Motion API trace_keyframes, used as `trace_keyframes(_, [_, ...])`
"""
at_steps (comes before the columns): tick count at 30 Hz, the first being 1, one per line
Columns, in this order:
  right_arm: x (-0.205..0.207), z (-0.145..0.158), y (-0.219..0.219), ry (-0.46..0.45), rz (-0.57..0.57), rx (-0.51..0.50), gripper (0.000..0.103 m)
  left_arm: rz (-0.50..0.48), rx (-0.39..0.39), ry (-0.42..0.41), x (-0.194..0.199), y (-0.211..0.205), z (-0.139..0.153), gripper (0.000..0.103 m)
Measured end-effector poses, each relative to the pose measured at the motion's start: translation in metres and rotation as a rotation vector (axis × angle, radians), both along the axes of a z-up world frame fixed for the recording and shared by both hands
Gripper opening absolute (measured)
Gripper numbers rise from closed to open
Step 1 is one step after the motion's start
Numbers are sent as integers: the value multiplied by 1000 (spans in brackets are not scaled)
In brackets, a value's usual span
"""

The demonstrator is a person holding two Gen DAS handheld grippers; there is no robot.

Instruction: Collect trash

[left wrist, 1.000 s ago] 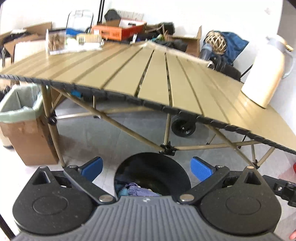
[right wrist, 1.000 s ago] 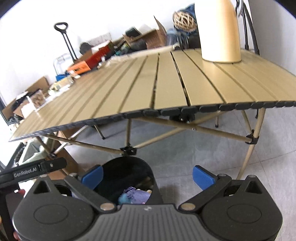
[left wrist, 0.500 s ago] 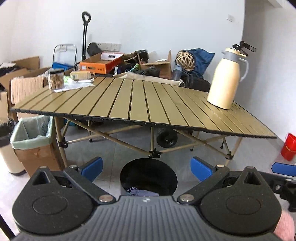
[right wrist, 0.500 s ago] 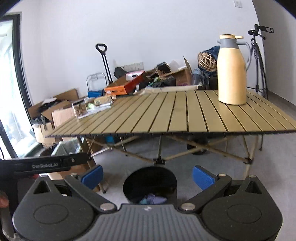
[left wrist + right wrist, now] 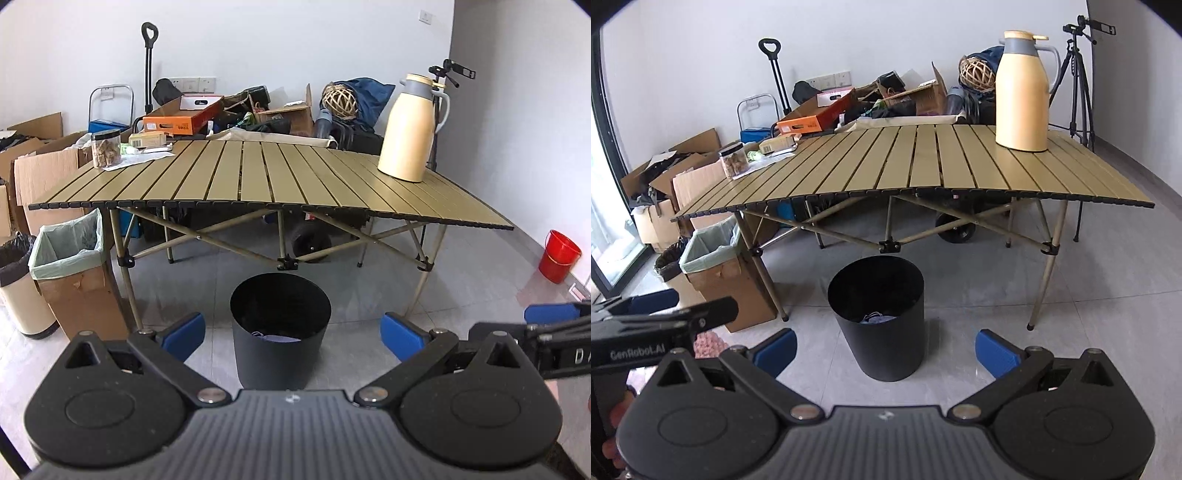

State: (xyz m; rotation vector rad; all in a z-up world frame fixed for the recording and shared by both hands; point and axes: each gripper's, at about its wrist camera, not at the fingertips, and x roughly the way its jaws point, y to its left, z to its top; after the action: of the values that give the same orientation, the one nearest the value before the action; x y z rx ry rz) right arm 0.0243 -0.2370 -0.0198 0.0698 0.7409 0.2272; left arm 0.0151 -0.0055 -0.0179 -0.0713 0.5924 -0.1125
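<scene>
My left claw (image 5: pixel 291 334) and right claw (image 5: pixel 884 349) both hang with fingers spread wide, gripping nothing. Straight ahead of each, between the blue pads, stands the black bin (image 5: pixel 280 328) on the floor in front of the desk (image 5: pixel 295 181); collected trash (image 5: pixel 877 318), bluish and pale scraps, lies at its bottom. Farther left of the claws, a cardboard box (image 5: pixel 79 280) lined with a green bag sits beside a cream bin (image 5: pixel 18 288) with a black liner. Since half a second ago I've pulled both claws farther back: the bin's whole wall now shows.
</scene>
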Motion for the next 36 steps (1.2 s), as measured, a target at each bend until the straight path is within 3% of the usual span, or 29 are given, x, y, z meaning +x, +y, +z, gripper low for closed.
trace_keyframes(9, [-13,15,0,-56,-5,-19,103,-1,8,-35,-16,0,8,103])
trace_keyframes(36, [-11,16,2,-64,-2,-29,103,0,9,-38,-20,1,9,103])
